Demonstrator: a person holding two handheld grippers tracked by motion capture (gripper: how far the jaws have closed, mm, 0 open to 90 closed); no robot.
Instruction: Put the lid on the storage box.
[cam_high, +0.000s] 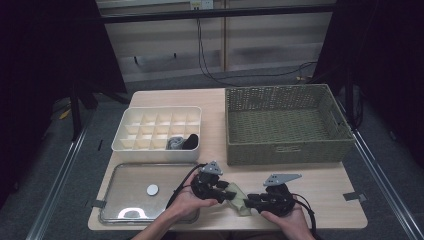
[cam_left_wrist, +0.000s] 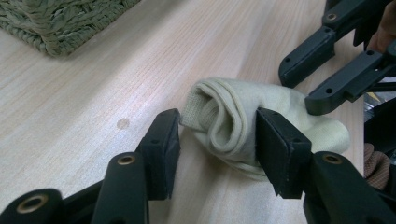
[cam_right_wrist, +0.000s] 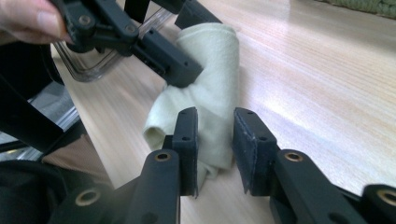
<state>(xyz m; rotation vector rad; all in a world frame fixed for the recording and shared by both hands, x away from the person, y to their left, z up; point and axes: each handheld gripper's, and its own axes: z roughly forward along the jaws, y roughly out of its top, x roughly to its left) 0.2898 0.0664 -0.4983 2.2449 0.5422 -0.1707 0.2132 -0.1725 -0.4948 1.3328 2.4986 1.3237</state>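
Left hand-held gripper (cam_left_wrist: 217, 133): jaws spread around the rolled sock's (cam_left_wrist: 233, 116) end.
Right hand-held gripper (cam_right_wrist: 215, 140): loosely straddling it at 5 o'clock, not clamped.
Risk: roll could unravel if either pulls.

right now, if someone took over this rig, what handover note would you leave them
Left gripper: jaws open around the rolled end of the pale green sock, one jaw touching it, not clamped.
Right gripper: jaws narrowly open astride the sock's other end.
The sock lies on the table, between the clear lid and the wicker basket.
Done: two dark rolled socks sit in the divided box.
Left: probably finish rolling this sock and put it in a compartment.
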